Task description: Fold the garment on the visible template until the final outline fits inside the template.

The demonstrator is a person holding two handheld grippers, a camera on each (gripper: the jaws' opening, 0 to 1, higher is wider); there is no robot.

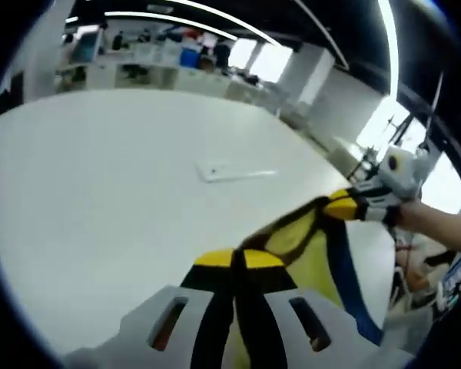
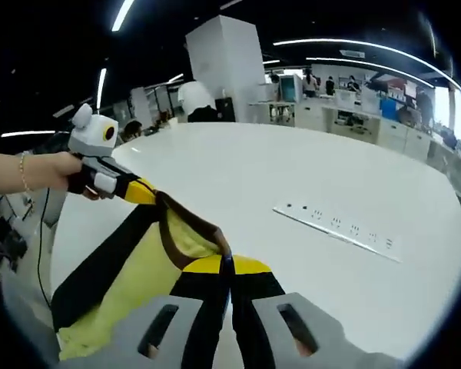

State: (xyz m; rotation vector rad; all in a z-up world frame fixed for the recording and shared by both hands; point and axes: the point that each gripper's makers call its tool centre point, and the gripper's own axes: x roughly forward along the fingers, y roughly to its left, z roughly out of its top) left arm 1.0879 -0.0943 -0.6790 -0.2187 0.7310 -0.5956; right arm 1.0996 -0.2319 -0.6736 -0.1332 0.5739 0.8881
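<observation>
A yellow garment (image 1: 300, 240) with black and blue trim hangs stretched in the air between both grippers above a white table (image 1: 100, 177). In the left gripper view, my left gripper (image 1: 234, 260) is shut on the garment's dark edge at the bottom. My right gripper (image 1: 342, 206) pinches the far end at the right, with a hand behind it. In the right gripper view, my right gripper (image 2: 227, 265) is shut on the garment (image 2: 138, 280), which sags down to the left. My left gripper (image 2: 142, 192) clamps its other corner, held by a hand (image 2: 54, 173).
A white power strip (image 1: 230, 171) (image 2: 338, 227) lies flat on the table (image 2: 292, 169). The table's rounded edge runs close by at the right of the left gripper view. A black cable (image 2: 40, 254) hangs beyond the edge. Desks, a white pillar (image 2: 227, 69) and people stand far behind.
</observation>
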